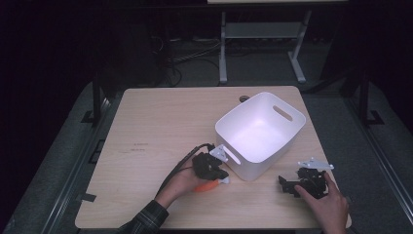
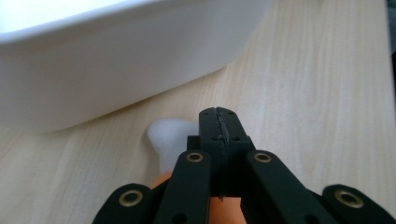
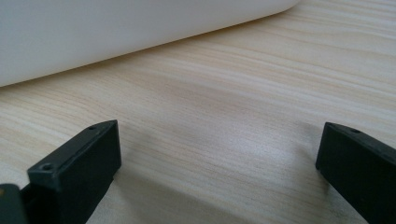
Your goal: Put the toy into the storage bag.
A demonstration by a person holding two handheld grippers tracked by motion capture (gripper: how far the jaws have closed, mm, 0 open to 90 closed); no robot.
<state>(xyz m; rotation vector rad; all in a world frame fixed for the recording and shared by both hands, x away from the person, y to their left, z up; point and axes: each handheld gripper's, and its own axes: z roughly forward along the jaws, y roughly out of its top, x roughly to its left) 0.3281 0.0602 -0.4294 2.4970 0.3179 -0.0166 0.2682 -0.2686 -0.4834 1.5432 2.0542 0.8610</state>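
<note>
A: Near edge first. Left gripper [image 1: 214, 171] low on the bench [image 1: 160, 131], jaws fully closed; in the left gripper view the pads meet with nothing between them.

B: And the orange-and-white object [image 1: 213, 184]?

A: It lies on the bench under and just beside the left gripper, white end [image 2: 167, 135] pointing towards the tub. Not gripped.

B: Right side?

A: Right gripper [image 1: 292, 185] rests on the bench near the front right corner, jaws spread wide, bare wood between them in the right gripper view.

B: Farther back?

A: White tub [image 1: 287, 134] with handle slot, standing upright between the two grippers and beyond them; its near wall is close to the object
</note>
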